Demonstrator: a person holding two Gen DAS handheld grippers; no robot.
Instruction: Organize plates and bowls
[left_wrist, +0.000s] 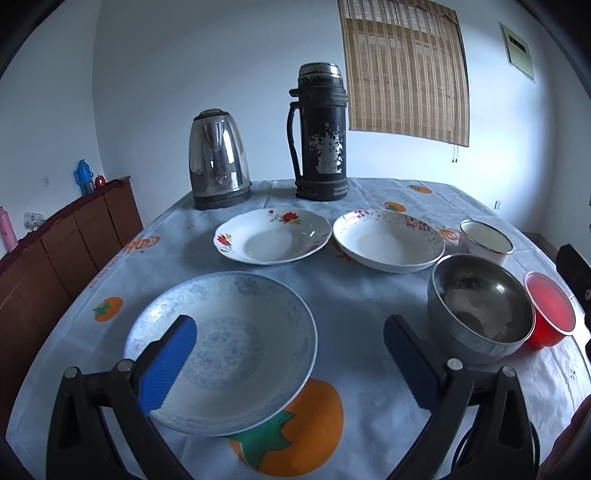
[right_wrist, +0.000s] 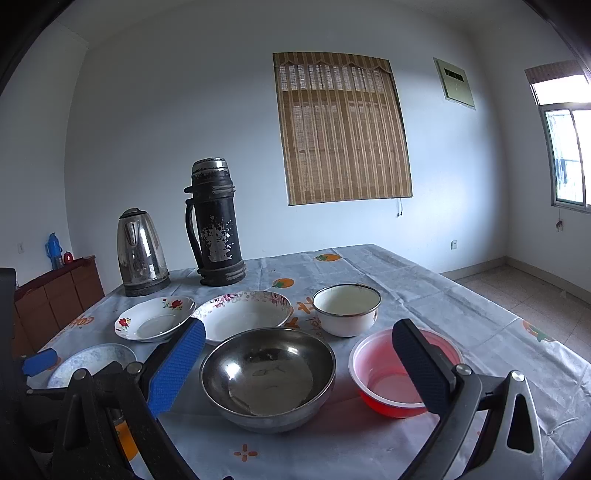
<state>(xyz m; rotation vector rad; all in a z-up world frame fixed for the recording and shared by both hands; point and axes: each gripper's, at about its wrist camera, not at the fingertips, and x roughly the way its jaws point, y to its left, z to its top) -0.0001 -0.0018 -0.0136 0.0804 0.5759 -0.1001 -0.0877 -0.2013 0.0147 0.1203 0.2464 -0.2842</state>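
A blue-patterned plate (left_wrist: 229, 350) lies nearest, under my open, empty left gripper (left_wrist: 291, 354), whose left finger (left_wrist: 170, 365) hangs over it. Behind it lie a red-flower plate (left_wrist: 273, 236) and a pink-rimmed plate (left_wrist: 388, 240). My right gripper (right_wrist: 299, 365) is open and empty, above and astride a steel bowl (right_wrist: 269, 376). A red plastic bowl (right_wrist: 384, 369) sits behind its right finger (right_wrist: 417, 365). A white enamel bowl (right_wrist: 347, 308) stands behind them. The pink-rimmed plate (right_wrist: 243, 314), red-flower plate (right_wrist: 155, 317) and blue plate (right_wrist: 92, 360) lie to the left.
A steel kettle (left_wrist: 218, 158) and a black thermos (left_wrist: 321, 129) stand at the table's far edge. A brown cabinet (left_wrist: 55, 251) runs along the left wall. The tablecloth (left_wrist: 351, 302) shows orange fruit prints. The left gripper's blue pad (right_wrist: 40, 360) shows in the right wrist view.
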